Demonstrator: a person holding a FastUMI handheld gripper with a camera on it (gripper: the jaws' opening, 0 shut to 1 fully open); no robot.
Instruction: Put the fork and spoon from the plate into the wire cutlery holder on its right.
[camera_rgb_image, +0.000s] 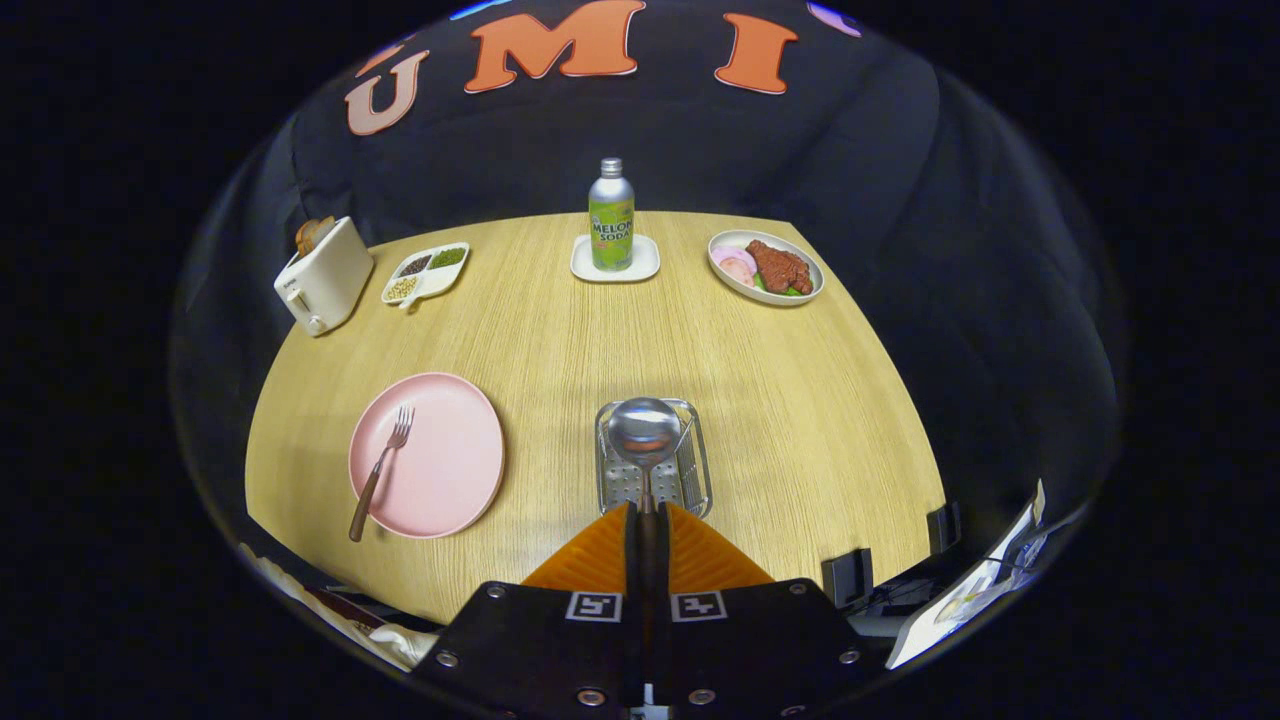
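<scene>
Wooden desk (560, 340) under me, pink plate (440, 470) left of the wire cutlery holder (652, 470) with the fork (380, 470) lying on it — my fingers (645, 515) pinched tight on the spoon (644, 435) handle, its bowl raised over the holder, just ahead of them.

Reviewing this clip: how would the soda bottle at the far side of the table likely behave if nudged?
The bottle stands tall and narrow on a small white coaster, so it would probably tip rather than slide. Its round body would likely roll once down. The gripper is shut on the spoon above the wire holder.
</scene>
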